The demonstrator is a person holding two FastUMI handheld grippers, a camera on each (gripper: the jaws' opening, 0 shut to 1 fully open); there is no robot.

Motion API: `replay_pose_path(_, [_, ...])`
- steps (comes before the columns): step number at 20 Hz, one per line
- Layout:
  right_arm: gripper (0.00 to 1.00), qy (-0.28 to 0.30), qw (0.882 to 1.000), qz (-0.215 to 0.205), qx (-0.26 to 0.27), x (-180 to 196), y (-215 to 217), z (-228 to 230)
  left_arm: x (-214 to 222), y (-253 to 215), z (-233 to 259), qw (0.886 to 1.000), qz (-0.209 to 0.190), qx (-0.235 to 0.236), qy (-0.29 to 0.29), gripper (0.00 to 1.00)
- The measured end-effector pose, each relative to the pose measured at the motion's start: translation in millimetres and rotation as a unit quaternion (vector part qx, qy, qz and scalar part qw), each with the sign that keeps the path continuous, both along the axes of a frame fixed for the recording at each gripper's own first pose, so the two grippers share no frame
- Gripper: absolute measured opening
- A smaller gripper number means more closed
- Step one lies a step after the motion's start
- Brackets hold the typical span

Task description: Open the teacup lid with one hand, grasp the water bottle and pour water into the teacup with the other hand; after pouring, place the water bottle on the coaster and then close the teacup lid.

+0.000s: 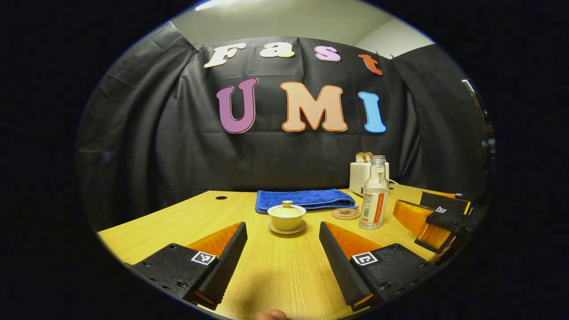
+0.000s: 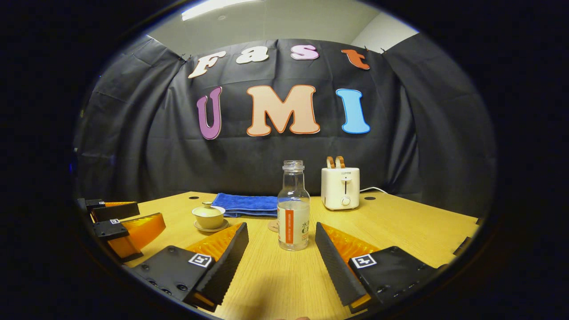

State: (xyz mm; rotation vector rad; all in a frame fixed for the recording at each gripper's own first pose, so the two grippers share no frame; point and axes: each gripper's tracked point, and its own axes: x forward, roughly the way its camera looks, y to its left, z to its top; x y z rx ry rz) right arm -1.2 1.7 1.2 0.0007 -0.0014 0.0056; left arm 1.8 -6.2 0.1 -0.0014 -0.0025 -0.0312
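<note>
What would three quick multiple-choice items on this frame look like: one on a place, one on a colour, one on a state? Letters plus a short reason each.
1. Where does the coaster lie?
A. under the teacup
B. on the table beside the water bottle, in front of the blue towel
C. on top of the toaster

2. What colour is the folded towel?
A. blue
B. red
C. white

3. What state is the teacup in?
A. lid off, lying on the table
B. tipped on its side
C. lid on, upright on its saucer

Key: 1 B, the left gripper view shows the coaster flat on the table next to the bottle's base. 2 A, the towel is blue in both views. 3 C, the lid with its knob sits on the cup, and both the left gripper and right gripper are open, short of it.
</note>
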Motion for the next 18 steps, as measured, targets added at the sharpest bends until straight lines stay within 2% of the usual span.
replay_pose_path(1, [0.93,0.0,1.0,-0.002,0.0,0.1,-1.1,1.9,0.0,-0.2,1.0,1.0,0.0,0.0,0.0,0.95])
replay_pose_path(2, [0.96,0.0,1.0,-0.005,0.0,0.5,-0.9,0.6,0.2,-0.4,-0.8,1.0,-0.001,0.0,0.001,0.95])
replay_pose_path(3, [0.93,0.0,1.0,-0.005,0.0,0.2,-0.2,0.8,-0.5,-0.4,0.2,1.0,-0.002,0.0,0.0,0.95])
replay_pose_path(5, [0.93,0.001,1.0,-0.003,0.0,0.8,0.3,1.1,-0.6,-0.2,-0.2,1.0,-0.002,0.0,0.001,0.95])
replay_pose_path(6, [0.97,0.001,1.0,-0.002,0.0,0.4,0.1,0.7,-0.1,0.2,0.1,1.0,-0.002,0.0,0.001,0.95])
replay_pose_path(10, [0.97,0.001,1.0,-0.001,0.0,-0.1,0.6,0.7,2.7,-0.7,-1.1,1.0,-0.003,0.0,0.0,0.95])
replay_pose_path(11, [0.93,0.001,1.0,0.0,0.0,0.2,0.8,1.8,5.0,-0.2,-0.3,1.0,-0.001,0.0,0.0,0.95])
replay_pose_path(13, [0.97,0.002,1.0,0.001,0.0,0.5,0.4,0.3,9.8,-2.5,-0.3,1.0,-0.006,0.0,-0.001,0.95])
replay_pose_path(14, [0.93,0.002,1.0,0.001,0.0,1.0,-0.3,0.9,12.3,-2.8,-1.1,1.0,-0.006,0.0,0.001,0.95])
replay_pose_path(15, [0.96,0.002,1.0,-0.001,0.0,1.5,-0.9,-0.6,17.6,-3.1,-1.3,1.0,-0.006,0.001,0.001,0.95])
replay_pose_path(17, [0.93,0.002,1.0,-0.005,0.0,3.4,-4.7,0.6,29.2,-3.9,-1.2,1.0,-0.005,0.001,0.001,0.94])
replay_pose_path(18, [0.97,0.003,1.0,-0.007,0.0,6.0,-7.9,0.9,36.9,-4.0,-2.2,1.0,-0.003,0.0,0.002,0.95])
